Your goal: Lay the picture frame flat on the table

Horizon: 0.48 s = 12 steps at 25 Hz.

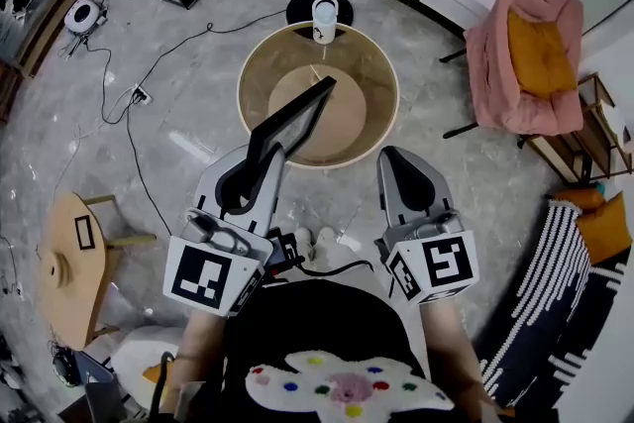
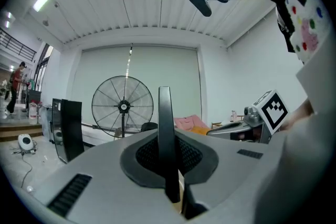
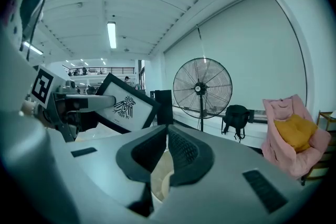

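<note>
A black picture frame (image 1: 292, 119) with a bird print (image 3: 125, 105) hangs tilted in the air over the near edge of the round wooden table (image 1: 381, 64). My left gripper (image 1: 265, 158) is shut on the frame's lower edge. In the left gripper view the frame (image 2: 165, 123) stands edge-on between the pads. My right gripper (image 1: 394, 157) hovers beside it to the right, shut with nothing in it (image 3: 167, 136).
A white cup (image 1: 324, 18) stands on the table's far rim. Behind it is a standing fan (image 3: 201, 89). A pink chair with a yellow cushion (image 1: 525, 54) is at the right. A small wooden stool (image 1: 74, 263) is at the left, and cables run across the floor.
</note>
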Motion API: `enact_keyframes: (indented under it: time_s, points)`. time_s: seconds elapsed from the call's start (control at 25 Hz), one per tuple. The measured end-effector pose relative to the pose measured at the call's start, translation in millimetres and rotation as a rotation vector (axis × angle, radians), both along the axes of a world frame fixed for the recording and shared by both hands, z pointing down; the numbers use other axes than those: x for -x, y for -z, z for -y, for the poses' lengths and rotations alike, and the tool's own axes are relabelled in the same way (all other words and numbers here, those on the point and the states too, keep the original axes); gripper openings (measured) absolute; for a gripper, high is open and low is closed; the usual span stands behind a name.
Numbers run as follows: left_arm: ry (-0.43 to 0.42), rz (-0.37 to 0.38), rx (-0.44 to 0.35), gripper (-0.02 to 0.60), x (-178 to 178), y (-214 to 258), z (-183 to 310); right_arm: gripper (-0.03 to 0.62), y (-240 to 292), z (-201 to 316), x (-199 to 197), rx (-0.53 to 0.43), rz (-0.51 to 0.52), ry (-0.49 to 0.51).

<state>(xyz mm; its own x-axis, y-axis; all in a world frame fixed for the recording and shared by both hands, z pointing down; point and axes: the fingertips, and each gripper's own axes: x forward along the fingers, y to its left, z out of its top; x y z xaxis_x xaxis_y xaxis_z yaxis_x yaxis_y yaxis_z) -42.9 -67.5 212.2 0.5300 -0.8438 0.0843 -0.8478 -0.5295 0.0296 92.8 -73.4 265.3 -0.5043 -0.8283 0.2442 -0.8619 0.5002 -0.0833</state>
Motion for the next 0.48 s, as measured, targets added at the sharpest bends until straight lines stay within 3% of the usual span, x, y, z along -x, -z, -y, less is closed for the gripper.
enact_keyframes:
  time_s: [0.32,0.48]
  points:
    - [-0.100,-0.157,0.058,0.028,2,-3,-3,0.043,10,1,17,-0.028,0.069,0.049]
    - [-0.174,-0.255,0.087,0.028,-2,0,-8,0.133,14,-1,29,-0.031,0.086,0.110]
